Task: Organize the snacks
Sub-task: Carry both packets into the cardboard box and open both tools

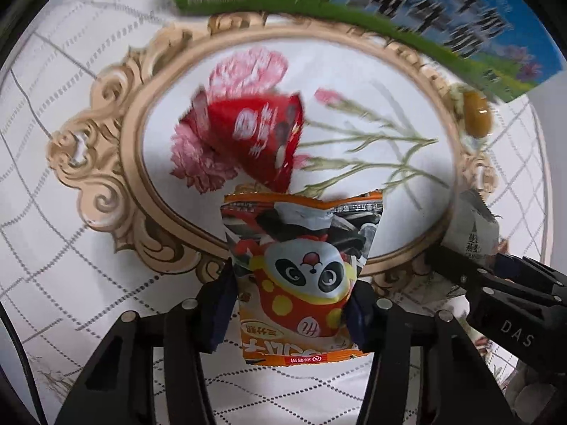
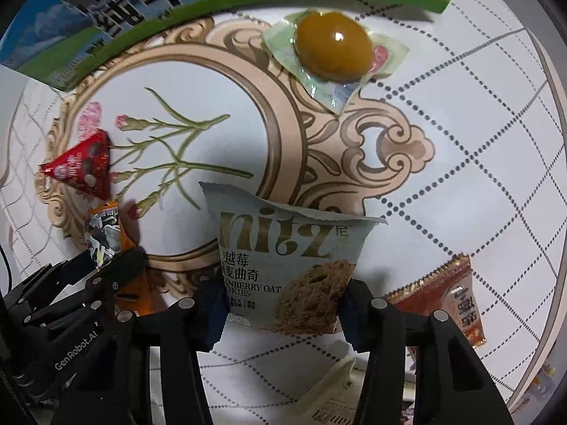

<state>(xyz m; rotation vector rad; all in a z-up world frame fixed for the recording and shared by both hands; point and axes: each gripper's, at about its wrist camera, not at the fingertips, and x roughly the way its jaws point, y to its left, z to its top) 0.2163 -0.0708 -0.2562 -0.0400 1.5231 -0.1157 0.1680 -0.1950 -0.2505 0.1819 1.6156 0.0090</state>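
The left gripper [image 1: 288, 304] is clamped on the panda packet [image 1: 301, 272], pads pinching its lower half, the packet standing upright above the tablecloth [image 1: 71, 248]. The right gripper [image 2: 283, 304] likewise pinches the cookie packet [image 2: 294, 265] by its sides, top seam free. Both seem lifted for carrying to the milk box [image 2: 141, 10] at the cloth's far edge, so the job now is probably a clean transfer.

Keep each squeeze firm but light; the cookie will likely crumble under more. Hold the packets upright and the two grippers apart, since they sit close together.

Beyond the panda packet, nearly touching it, lies the red packet [image 1: 248, 134] inside the printed oval. Farther right, near the box, rests the wrapped egg [image 2: 335, 46]. Steer over both. An orange packet [image 2: 450, 301] waits by the right gripper.
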